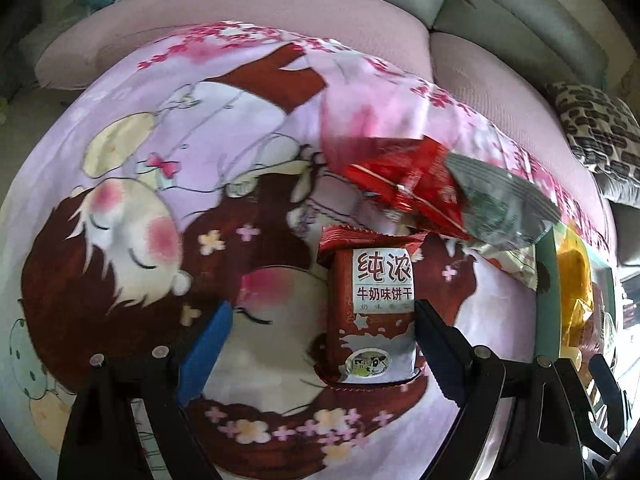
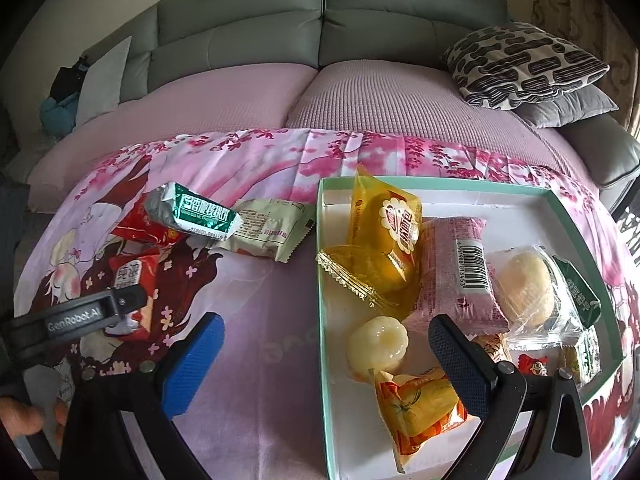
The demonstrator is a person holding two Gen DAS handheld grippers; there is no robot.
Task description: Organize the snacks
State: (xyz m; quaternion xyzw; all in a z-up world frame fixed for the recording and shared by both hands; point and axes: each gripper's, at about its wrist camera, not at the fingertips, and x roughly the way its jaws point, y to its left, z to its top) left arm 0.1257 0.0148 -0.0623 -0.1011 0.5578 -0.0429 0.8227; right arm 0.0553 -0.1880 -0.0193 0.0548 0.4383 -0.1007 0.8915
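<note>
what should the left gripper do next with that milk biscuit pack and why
Probably slide the left gripper slightly right, then close. Its jaws are open, and the milk biscuit pack lies flat on the cartoon blanket against the right finger, off-centre. It remains outside the green-rimmed box.

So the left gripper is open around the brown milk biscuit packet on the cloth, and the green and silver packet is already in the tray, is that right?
Not quite. The green and silver packet is not in the tray; the right wrist view shows it outside, on the cartoon cloth, lying on other packets. The rest holds: the left gripper is open around the brown milk biscuit packet.
</note>
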